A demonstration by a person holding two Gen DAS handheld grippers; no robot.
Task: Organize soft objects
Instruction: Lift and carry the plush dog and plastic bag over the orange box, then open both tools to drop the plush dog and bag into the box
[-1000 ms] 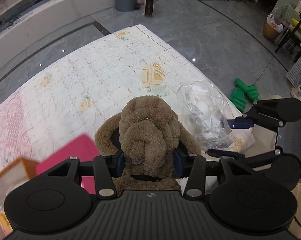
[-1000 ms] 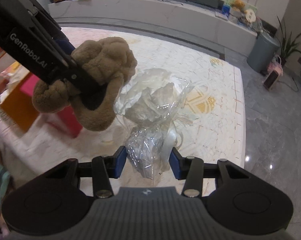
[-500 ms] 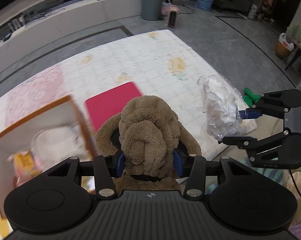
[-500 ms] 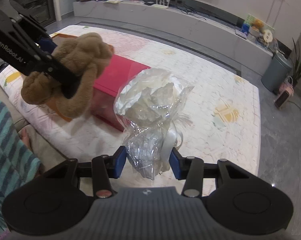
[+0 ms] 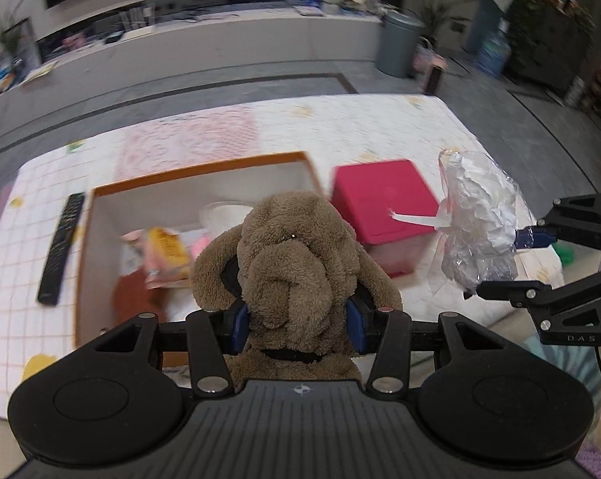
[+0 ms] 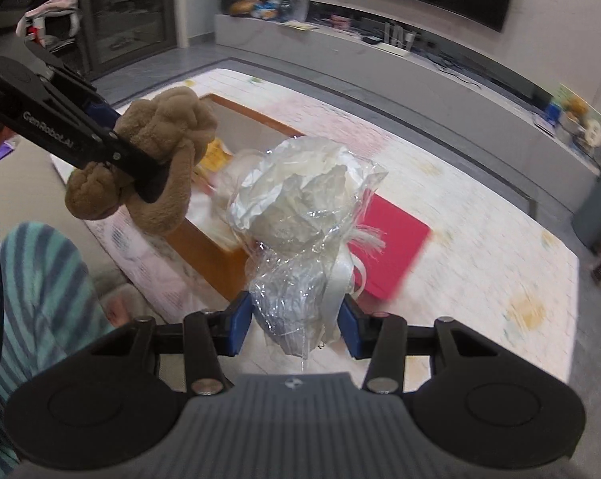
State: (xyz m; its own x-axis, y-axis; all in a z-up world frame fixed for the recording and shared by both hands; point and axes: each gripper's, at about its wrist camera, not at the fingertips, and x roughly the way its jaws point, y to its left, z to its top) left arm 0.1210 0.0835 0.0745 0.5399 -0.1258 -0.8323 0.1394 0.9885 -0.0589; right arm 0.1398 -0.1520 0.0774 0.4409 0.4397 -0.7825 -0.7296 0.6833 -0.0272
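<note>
My left gripper (image 5: 296, 327) is shut on a brown plush dog (image 5: 296, 247), held in the air above the near edge of an open orange box (image 5: 204, 167). The same plush dog (image 6: 161, 159) shows at the left of the right wrist view, clamped in the left gripper (image 6: 141, 175). My right gripper (image 6: 296, 327) is shut on a clear plastic-wrapped white bundle (image 6: 300, 215) with a white ribbon. That bundle (image 5: 476, 219) hangs at the right of the left wrist view, over the mat beside the pink box (image 5: 384, 199).
The orange box holds several soft items, among them a yellow packet (image 5: 167, 247). A black remote (image 5: 61, 243) lies left of it on the patterned mat (image 5: 340, 119). A grey bin (image 5: 396, 48) stands on the floor behind. A striped sleeve (image 6: 33, 279) is at lower left.
Both grippers have swung across the mat with their loads; the orange box and pink box have come into full view beneath them. The grips on the plush dog and the bundle are unchanged.
</note>
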